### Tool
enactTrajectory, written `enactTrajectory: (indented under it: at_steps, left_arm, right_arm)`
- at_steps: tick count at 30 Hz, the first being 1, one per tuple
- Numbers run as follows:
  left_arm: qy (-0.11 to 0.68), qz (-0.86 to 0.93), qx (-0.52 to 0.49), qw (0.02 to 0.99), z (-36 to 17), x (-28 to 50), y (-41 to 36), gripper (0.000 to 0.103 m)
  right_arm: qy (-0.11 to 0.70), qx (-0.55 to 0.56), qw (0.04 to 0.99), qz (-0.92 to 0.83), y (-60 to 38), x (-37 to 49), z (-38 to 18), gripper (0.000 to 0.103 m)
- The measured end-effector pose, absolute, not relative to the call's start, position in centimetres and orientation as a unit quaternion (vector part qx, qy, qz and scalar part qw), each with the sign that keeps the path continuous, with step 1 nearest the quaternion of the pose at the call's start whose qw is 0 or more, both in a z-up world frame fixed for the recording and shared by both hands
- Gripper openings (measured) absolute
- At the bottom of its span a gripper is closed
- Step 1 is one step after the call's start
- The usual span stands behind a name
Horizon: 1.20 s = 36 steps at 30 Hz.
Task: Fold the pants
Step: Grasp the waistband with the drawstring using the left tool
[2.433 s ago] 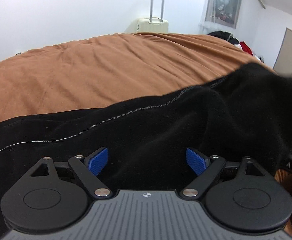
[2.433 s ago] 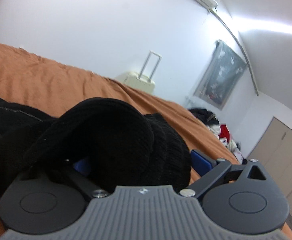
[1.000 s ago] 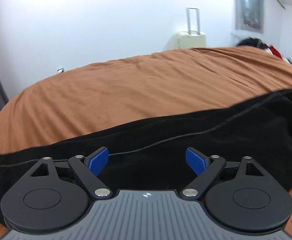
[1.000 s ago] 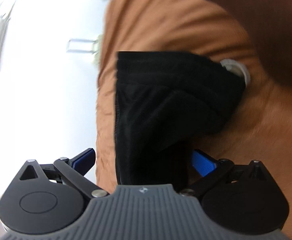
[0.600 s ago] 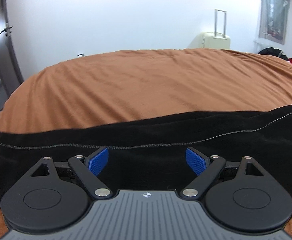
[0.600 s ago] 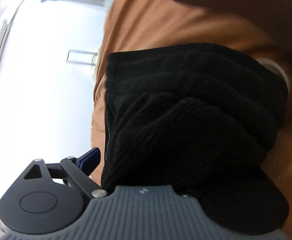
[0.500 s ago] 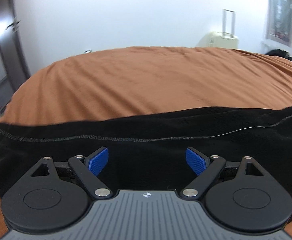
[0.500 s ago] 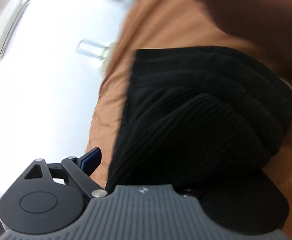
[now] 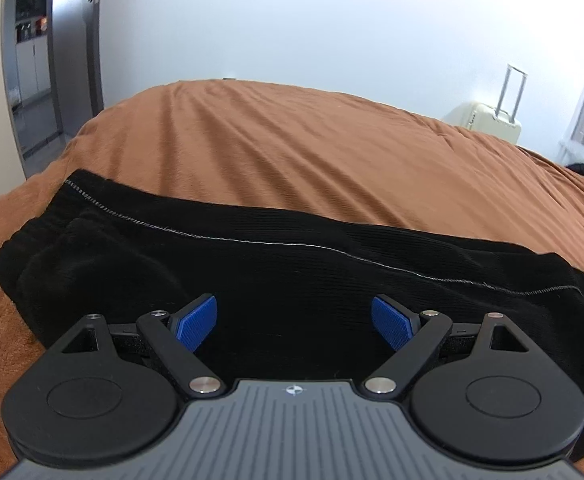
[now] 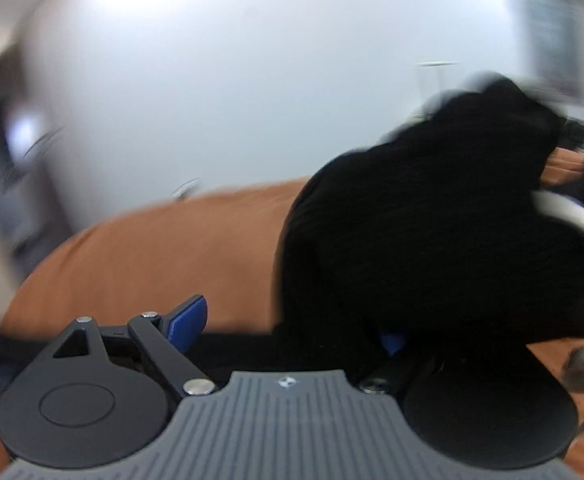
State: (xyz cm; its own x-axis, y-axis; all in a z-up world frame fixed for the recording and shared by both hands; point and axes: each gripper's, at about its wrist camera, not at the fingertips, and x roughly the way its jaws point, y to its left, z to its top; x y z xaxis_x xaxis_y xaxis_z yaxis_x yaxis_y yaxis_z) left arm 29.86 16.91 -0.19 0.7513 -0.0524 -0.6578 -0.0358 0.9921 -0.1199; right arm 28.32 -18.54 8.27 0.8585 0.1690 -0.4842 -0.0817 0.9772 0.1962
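Left wrist: left gripper (image 9: 294, 322) spread wide over black pants (image 9: 292, 276) flat on the bedspread (image 9: 292, 140); nothing pinched. Right wrist: right gripper (image 10: 287, 330) closing, bunched pants (image 10: 432, 240) draped over one pad, not clamped; grip firmly before carrying the fold over.

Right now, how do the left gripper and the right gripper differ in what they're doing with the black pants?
The left gripper has both blue pads bare and wide apart above the flat-lying black pants; the right gripper has a bunched clump of the pants draped over one finger, nearly hiding its pad. The left gripper's jaws are open with nothing pinched; the right gripper's jaws are closing with cloth between them. The left view is sharp, the right blurred. Both sit over the brown bedspread.
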Motion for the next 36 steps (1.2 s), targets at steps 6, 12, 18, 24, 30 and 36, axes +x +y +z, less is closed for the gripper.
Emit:
enactTrajectory:
  at_steps: [6,12,18,24,30,36]
  left_arm:
    - [0.355,-0.018,-0.074,0.932,0.8,31.5,17.4,0.102]
    - [0.366,-0.039,-0.045,0.929,0.5,32.7,15.2,0.102]
    - [0.402,-0.093,-0.077,0.908,-0.2,35.3,10.6,0.102]
    - [0.448,-0.15,-0.187,0.861,-1.5,38.5,6.3,0.103]
    - [0.454,-0.172,-0.24,0.841,-2.2,40.7,3.9,0.103]
    - [0.469,-0.18,-0.302,0.81,-4.2,43.4,3.1,0.103]
  right_arm:
    - [0.304,-0.023,0.926,0.224,-7.0,26.1,5.1,0.079]
    - [0.266,-0.022,0.945,0.188,-10.1,24.4,6.6,0.098]
    - [0.268,-0.066,0.957,0.085,-15.5,25.4,8.4,0.098]
    - [0.301,0.004,0.95,0.084,-17.9,30.8,6.7,0.098]
    - [0.286,-0.001,0.953,0.095,-16.5,31.1,5.0,0.098]
    - [0.242,-0.14,0.959,0.057,-14.6,29.6,3.8,0.098]
